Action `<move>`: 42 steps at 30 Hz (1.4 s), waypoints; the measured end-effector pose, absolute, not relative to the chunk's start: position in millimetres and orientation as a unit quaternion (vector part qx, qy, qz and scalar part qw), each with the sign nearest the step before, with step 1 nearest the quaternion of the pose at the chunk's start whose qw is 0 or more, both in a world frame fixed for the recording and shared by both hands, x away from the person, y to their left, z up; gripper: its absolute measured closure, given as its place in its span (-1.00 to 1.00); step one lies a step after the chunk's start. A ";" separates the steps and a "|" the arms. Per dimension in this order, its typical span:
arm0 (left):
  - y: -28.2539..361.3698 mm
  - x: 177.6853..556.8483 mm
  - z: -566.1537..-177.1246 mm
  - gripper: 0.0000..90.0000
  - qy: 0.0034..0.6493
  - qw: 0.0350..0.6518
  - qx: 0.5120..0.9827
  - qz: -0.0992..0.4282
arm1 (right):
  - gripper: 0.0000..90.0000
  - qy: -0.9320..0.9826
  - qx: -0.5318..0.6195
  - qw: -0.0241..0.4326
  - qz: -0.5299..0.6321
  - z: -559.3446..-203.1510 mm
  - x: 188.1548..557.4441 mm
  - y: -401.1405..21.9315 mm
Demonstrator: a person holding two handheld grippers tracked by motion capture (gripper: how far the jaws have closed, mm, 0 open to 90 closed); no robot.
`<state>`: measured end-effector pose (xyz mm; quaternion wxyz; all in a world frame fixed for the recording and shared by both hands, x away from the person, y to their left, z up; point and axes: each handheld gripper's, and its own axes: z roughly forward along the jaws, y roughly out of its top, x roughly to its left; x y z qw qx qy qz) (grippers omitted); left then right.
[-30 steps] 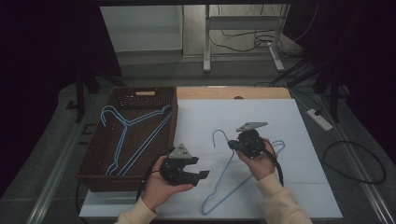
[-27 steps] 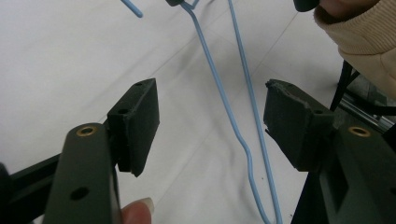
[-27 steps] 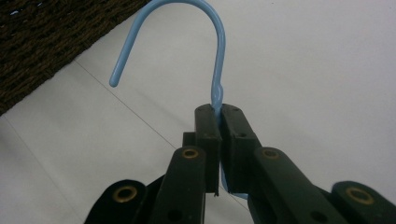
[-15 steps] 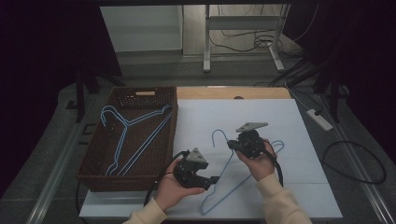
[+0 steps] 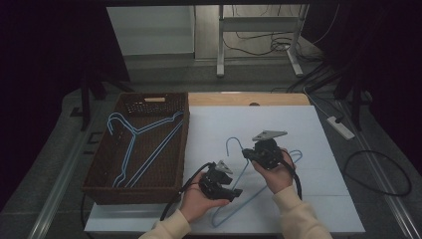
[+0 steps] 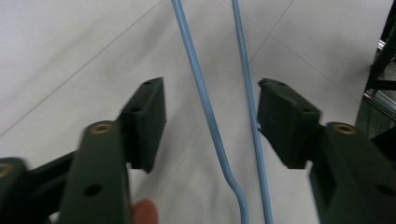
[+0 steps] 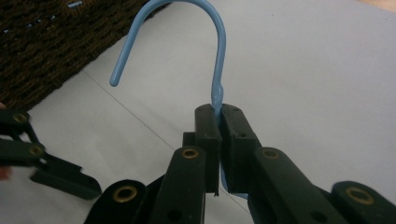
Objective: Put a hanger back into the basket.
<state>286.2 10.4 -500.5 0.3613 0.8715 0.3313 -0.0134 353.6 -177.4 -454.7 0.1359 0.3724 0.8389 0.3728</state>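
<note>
A blue wire hanger (image 5: 249, 196) lies on the white table (image 5: 278, 124). My right gripper (image 5: 250, 155) is shut on the hanger's twisted neck just below the hook (image 7: 220, 46), and the jaws (image 7: 220, 123) meet on the wire. My left gripper (image 5: 232, 193) is low over the hanger's lower left end. Two of the hanger's wires (image 6: 205, 102) run between its pads (image 6: 148, 116). The jaws have just been closing, but the pads stand apart from the wires, so the left gripper (image 6: 217, 119) is open.
A dark woven basket (image 5: 184, 142) sits left of the table and holds other blue hangers (image 5: 144, 134). A wooden board (image 5: 249, 98) lies along the table's far edge. A power strip (image 5: 341, 127) and cables lie on the floor at the right.
My left hand has moved right and down from beside the basket to the hanger's lower left end. Its jaws now stand around the wires. The right gripper has kept still.
</note>
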 end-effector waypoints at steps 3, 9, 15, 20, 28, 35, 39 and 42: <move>9.3 288.7 -503.6 0.34 0.331 0.363 0.871 -0.024 | 0.92 0.836 0.373 0.136 0.379 -453.2 352.9 -178.0; 10.8 291.2 -504.4 0.80 0.335 0.361 0.870 -0.029 | 0.92 0.832 0.374 0.135 0.386 -451.1 350.2 -181.9; 15.6 291.8 -500.9 0.89 0.350 0.371 0.860 -0.022 | 0.89 0.819 0.377 0.138 0.410 -445.8 344.6 -190.7; 21.3 290.2 -494.4 0.91 0.353 0.394 0.849 -0.008 | 0.53 0.807 0.362 0.142 0.445 -439.4 331.8 -203.0; 25.0 285.8 -485.9 0.92 0.345 0.414 0.842 0.002 | 0.00 0.791 0.347 0.177 0.472 -442.8 306.2 -234.1; 31.0 282.4 -474.7 0.92 0.340 0.434 0.834 0.003 | -0.14 0.779 0.343 0.178 0.494 -453.4 301.1 -264.1; 37.1 281.0 -469.7 0.92 0.343 0.452 0.823 0.000 | -0.17 0.778 0.343 0.176 0.497 -457.1 300.4 -270.2; 39.9 279.0 -464.5 0.92 0.342 0.460 0.819 0.002 | -0.17 0.778 0.340 0.175 0.498 -457.0 297.9 -272.7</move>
